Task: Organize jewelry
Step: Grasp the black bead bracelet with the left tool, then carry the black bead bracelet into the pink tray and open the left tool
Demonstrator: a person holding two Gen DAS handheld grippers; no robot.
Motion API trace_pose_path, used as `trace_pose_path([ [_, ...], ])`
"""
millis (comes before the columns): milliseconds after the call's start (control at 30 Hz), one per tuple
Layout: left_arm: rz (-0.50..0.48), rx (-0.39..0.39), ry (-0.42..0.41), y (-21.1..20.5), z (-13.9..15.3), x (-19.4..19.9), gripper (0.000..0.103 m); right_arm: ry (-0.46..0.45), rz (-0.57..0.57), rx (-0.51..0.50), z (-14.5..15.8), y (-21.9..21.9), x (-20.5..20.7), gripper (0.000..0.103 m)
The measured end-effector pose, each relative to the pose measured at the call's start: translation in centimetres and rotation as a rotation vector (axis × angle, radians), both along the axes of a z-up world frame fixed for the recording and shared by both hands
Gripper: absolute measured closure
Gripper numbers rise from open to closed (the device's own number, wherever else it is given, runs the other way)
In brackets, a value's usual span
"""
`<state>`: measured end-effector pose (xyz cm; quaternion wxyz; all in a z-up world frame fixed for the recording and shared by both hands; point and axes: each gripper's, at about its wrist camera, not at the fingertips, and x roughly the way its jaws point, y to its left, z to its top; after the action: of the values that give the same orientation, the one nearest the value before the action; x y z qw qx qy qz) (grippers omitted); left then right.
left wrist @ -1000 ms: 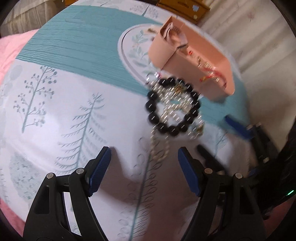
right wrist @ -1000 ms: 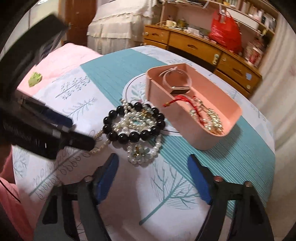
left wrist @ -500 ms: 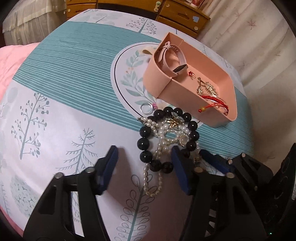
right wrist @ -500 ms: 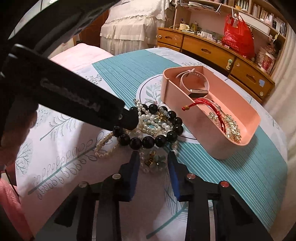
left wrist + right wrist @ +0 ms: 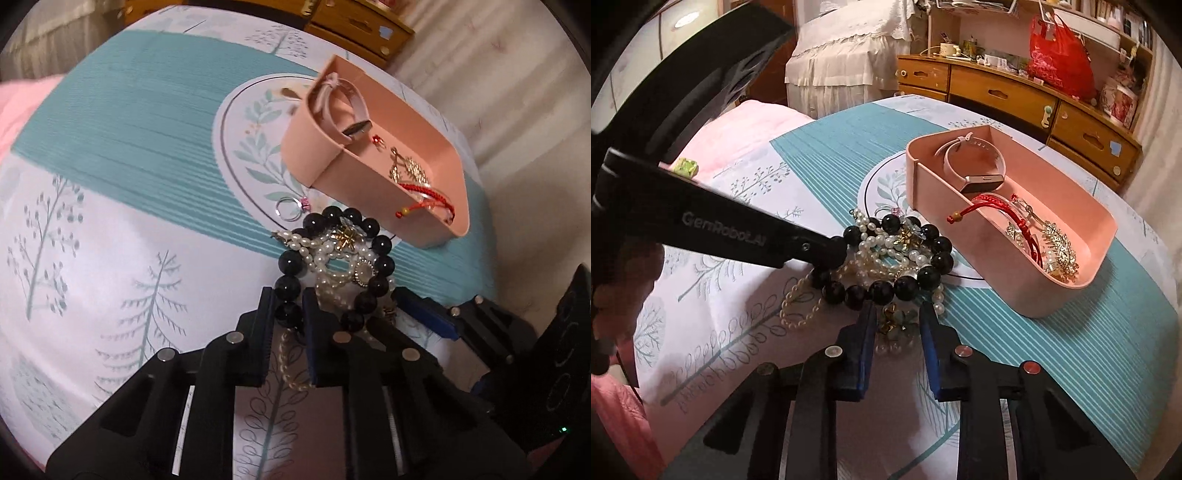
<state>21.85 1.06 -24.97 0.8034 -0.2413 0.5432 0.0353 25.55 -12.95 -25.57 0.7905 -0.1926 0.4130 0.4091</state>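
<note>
Black bead bracelet [image 5: 291, 291] pinched in left tool [image 5: 289, 314]; right tool [image 5: 898, 325] narrowly apart.

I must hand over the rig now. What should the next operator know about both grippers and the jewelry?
Left gripper: shut on the black round-bead bracelet, at the near edge of the tangled pile.
Right gripper: jaws narrowed around the small gold and pale-green piece at the pile's edge; a firm grip cannot be confirmed.
Already in the pink plastic tray: pale pink strap watch, red cord bracelet, gold sparkly pieces.
Left on the cloth: white pearl strands tangled with the black bracelet, and the silver ring with pink stone. Separate them, then move each into the tray.
</note>
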Motion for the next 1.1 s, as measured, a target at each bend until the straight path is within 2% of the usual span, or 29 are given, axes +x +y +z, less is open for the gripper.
trace_pose_path([
  [167,0.030,-0.048,-0.035,1.0,0.8,-1.5,0.091,0.037,-0.038,0.017,0.3,-0.7,0.0,0.080],
  [467,0.055,-0.095,-0.168,1.9,4.8,-2.9,0.091,0.071,-0.148,0.092,2.4,-2.5,-0.1,0.080],
  [633,0.024,-0.113,-0.154,2.2,6.6,-2.6,0.091,0.080,-0.190,0.133,4.0,-2.7,-0.4,0.080],
  [833,-0.061,-0.067,-0.215,1.8,11.0,-2.2,0.091,0.089,-0.238,0.220,6.4,-2.8,-0.6,0.079],
  [1100,-0.156,-0.023,-0.274,0.8,15.7,-1.1,0.091,0.055,-0.288,0.287,9.6,-2.8,-0.3,0.079],
])
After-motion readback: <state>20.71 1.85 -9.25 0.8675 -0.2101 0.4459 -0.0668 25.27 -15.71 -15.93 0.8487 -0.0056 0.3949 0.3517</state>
